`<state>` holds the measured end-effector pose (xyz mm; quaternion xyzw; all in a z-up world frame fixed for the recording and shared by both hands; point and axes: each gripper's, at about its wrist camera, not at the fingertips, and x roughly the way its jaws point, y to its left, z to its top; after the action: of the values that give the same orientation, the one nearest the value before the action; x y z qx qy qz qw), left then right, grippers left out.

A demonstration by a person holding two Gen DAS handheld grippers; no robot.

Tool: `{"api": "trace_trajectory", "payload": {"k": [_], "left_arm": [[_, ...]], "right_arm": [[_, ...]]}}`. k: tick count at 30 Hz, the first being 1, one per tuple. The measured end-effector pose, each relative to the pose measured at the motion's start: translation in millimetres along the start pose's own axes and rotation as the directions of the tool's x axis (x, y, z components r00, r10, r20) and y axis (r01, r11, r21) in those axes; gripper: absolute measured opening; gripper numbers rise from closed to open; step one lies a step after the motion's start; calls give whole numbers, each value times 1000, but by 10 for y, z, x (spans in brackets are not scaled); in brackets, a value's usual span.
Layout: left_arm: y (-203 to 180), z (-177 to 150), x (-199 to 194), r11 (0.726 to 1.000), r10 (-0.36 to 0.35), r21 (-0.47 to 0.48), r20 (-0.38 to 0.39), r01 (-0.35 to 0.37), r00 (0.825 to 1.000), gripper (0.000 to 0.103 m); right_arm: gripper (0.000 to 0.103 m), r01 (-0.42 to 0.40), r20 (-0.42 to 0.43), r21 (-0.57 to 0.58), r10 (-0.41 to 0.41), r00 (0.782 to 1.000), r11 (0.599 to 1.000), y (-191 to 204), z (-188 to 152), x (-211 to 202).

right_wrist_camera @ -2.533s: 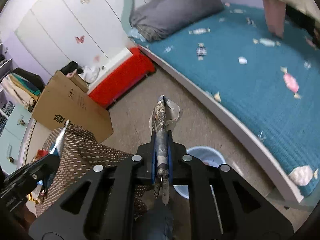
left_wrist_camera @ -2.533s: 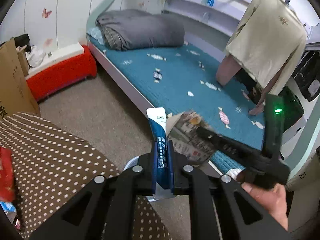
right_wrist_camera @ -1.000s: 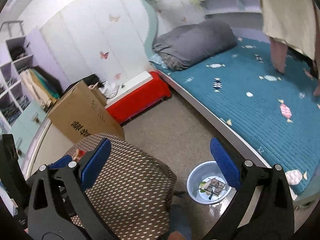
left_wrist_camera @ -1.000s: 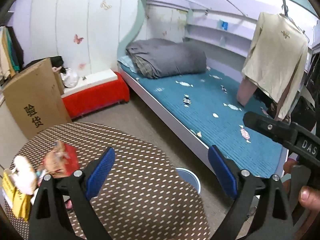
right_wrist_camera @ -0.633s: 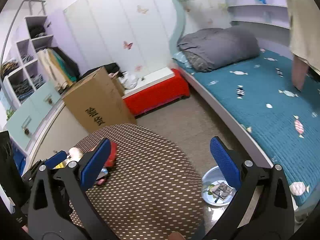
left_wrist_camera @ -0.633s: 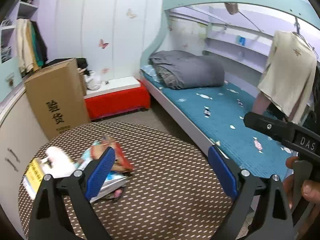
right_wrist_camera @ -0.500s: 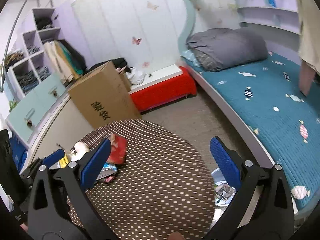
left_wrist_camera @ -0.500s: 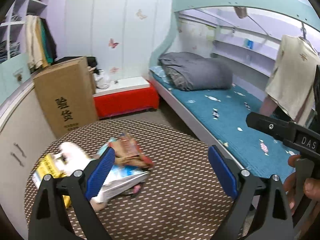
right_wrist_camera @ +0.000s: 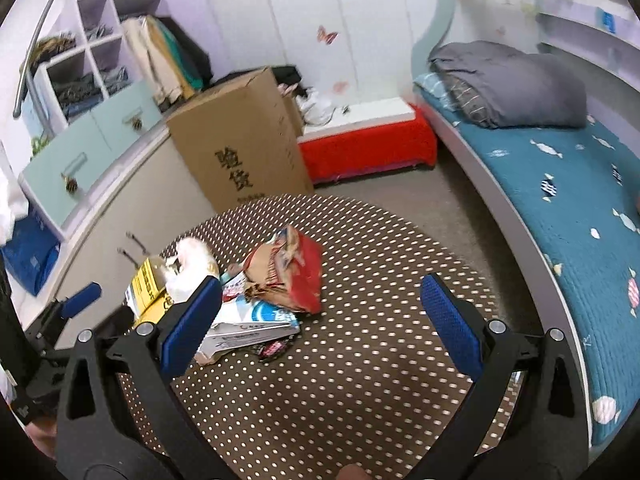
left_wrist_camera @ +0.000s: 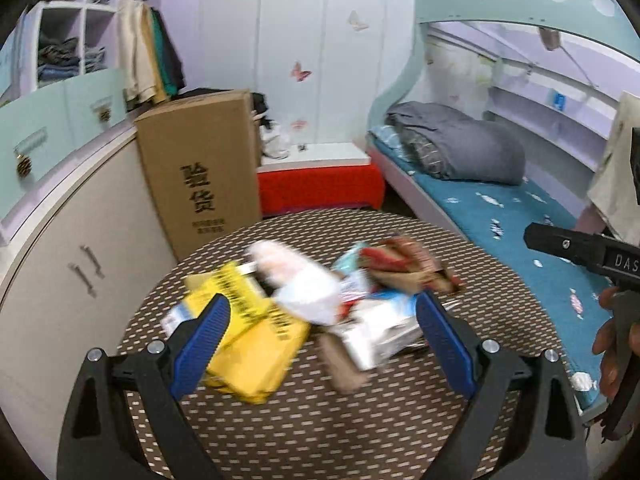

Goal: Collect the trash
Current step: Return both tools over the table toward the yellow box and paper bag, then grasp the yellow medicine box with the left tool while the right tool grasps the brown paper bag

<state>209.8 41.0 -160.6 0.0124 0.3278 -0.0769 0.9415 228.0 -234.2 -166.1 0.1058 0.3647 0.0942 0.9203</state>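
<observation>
A pile of trash lies on the round brown dotted table (left_wrist_camera: 320, 432): a yellow packet (left_wrist_camera: 244, 340), a crumpled white bag (left_wrist_camera: 298, 284), a red and tan wrapper (left_wrist_camera: 404, 268) and a white and blue box (left_wrist_camera: 380, 324). My left gripper (left_wrist_camera: 320, 336) is open and empty, just above the pile. In the right wrist view the red wrapper (right_wrist_camera: 292, 276), the white and blue box (right_wrist_camera: 252, 324), the yellow packet (right_wrist_camera: 148, 284) and the table (right_wrist_camera: 360, 380) show. My right gripper (right_wrist_camera: 322, 324) is open and empty above the table, right of the pile.
A tall cardboard box (right_wrist_camera: 244, 140) stands behind the table beside a curved cabinet (left_wrist_camera: 52, 248). A red bench (right_wrist_camera: 368, 148) sits by the wall. A bed with a teal cover (right_wrist_camera: 580, 200) and grey duvet (right_wrist_camera: 508, 84) runs along the right.
Both grippers let go of their wrappers over the blue bin on the floor, opened, and swung left. The pile on the table now lies closer and more central in both views.
</observation>
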Motion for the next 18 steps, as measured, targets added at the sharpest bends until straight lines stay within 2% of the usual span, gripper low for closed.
{"api": "trace_trajectory", "payload": {"k": [10, 13, 18], "left_arm": [[716, -159, 282, 998, 62, 13, -68, -61, 996, 92], [812, -202, 415, 996, 71, 57, -91, -66, 993, 92], [779, -212, 663, 981, 61, 189, -126, -36, 990, 92]], "right_arm": [[97, -18, -87, -44, 15, 996, 999, 311, 20, 574], [97, -17, -110, -54, 11, 994, 998, 344, 35, 720], [97, -20, -160, -85, 6, 987, 996, 436, 48, 963]]}}
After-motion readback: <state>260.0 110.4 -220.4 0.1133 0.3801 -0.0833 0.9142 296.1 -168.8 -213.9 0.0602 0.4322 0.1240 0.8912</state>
